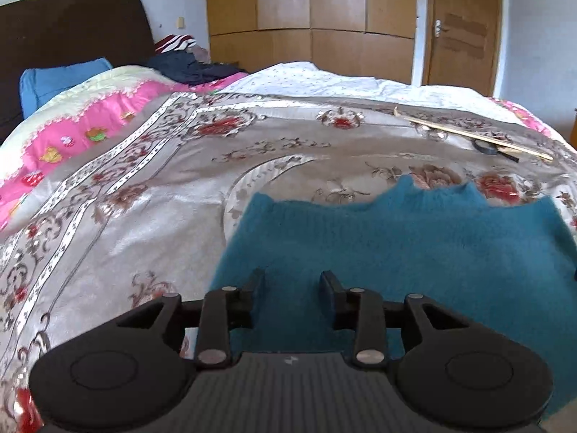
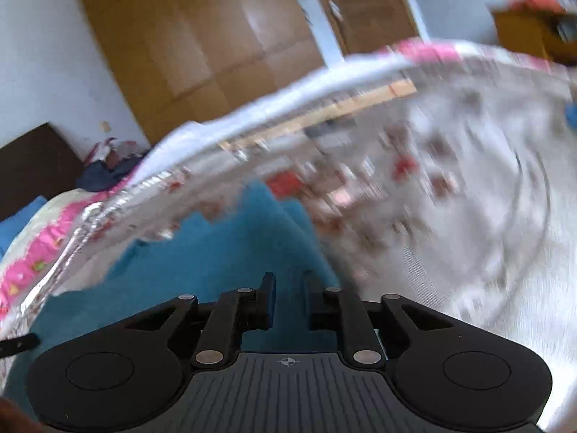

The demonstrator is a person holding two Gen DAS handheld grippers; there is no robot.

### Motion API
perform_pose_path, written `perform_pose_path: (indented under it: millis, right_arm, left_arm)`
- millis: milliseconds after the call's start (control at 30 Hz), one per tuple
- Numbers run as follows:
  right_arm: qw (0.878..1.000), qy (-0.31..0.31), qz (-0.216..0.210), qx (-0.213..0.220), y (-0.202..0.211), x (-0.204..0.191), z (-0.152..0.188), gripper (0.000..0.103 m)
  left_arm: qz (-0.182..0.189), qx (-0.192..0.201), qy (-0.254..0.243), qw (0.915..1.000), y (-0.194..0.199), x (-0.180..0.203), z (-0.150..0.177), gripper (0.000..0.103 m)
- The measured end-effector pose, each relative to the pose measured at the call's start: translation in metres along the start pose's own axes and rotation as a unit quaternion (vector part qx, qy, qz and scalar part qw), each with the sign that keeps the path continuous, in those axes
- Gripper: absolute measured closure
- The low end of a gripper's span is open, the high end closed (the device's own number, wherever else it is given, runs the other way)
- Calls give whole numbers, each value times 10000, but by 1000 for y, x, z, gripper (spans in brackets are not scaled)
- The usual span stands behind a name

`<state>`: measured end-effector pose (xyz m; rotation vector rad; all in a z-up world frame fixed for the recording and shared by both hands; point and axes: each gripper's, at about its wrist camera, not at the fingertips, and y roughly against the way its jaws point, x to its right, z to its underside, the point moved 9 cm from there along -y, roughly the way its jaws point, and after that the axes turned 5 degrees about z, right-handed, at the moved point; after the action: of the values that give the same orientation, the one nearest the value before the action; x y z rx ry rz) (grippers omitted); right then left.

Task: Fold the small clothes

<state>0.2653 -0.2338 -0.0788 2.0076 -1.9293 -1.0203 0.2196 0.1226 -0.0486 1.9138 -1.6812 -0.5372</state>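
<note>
Hovering over the teal knit garment (image 1: 396, 238), my left gripper (image 1: 293, 281) has its jaws apart with nothing pinched between them, just fuzzy cloth below. My right gripper (image 2: 287, 281) looks narrow, a slim gap showing teal behind it (the view is smeared, so I cannot tell whether any fabric is caught). The garment lies flat on the floral bedspread (image 1: 144, 216), its notched far edge toward the wardrobe (image 1: 310, 29). I judge we are between folds: one grip let go, the next not yet taken. The next move calls for picking an edge and carrying it across evenly. No brand, label or readable writing shows anywhere.
</note>
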Motion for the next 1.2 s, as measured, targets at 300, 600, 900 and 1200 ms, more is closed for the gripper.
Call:
perform_pose_path:
  millis: [300,600,900,1200]
  right_arm:
    - [9994,-144,-328,26,7,-4,-3,84]
    - [9988,411,-262,86,13,-11,2,84]
    - [9992,155,-343,119,25,-2,0,84]
    - [9977,635,-87,240,41,-7,12,83]
  left_arm:
    - [-235,94,54,9997,12,21,-1,55]
    - [-174,242,-230,9993,17,57,-8,55]
    - [296,13,-670,9973,-13,119,3,55]
    - [384,-6,-689,9969,-8,117,19,55]
